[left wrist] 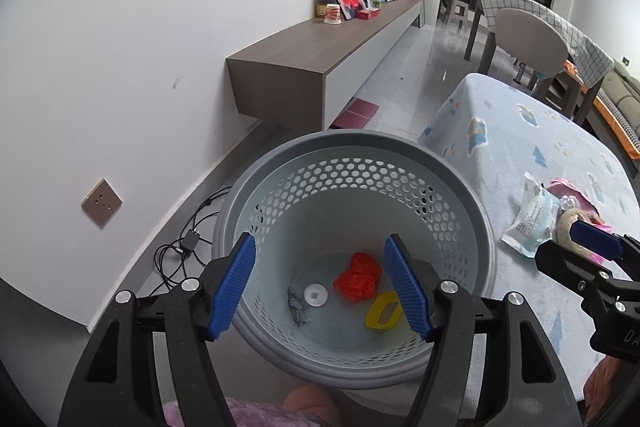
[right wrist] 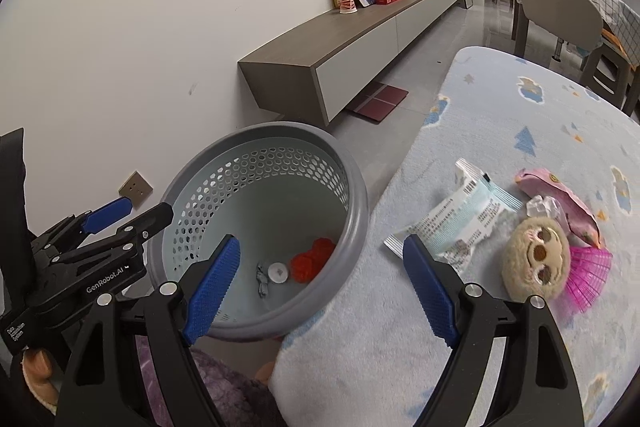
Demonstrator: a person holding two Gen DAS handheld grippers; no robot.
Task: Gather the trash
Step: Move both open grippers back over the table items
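Perforated round plastic basket [left wrist: 460, 227] beside the fleecy blanket's [right wrist: 400, 327] edge; left gripper [left wrist: 318, 289] and right gripper [right wrist: 322, 287] spread wide, ribbed pads empty.

Even, cool indoor light fills the room, bright on the white wall [left wrist: 140, 39] with no hard shadows — only soft shade under the long cabinet [left wrist: 320, 67] against that wall. The glossy floor [left wrist: 440, 55] beyond the cabinet carries pale glare. Both views bend strongly at the rim, with black corners. Near the plush toy [right wrist: 536, 259] the picture smears slightly — elsewhere it is sharp.
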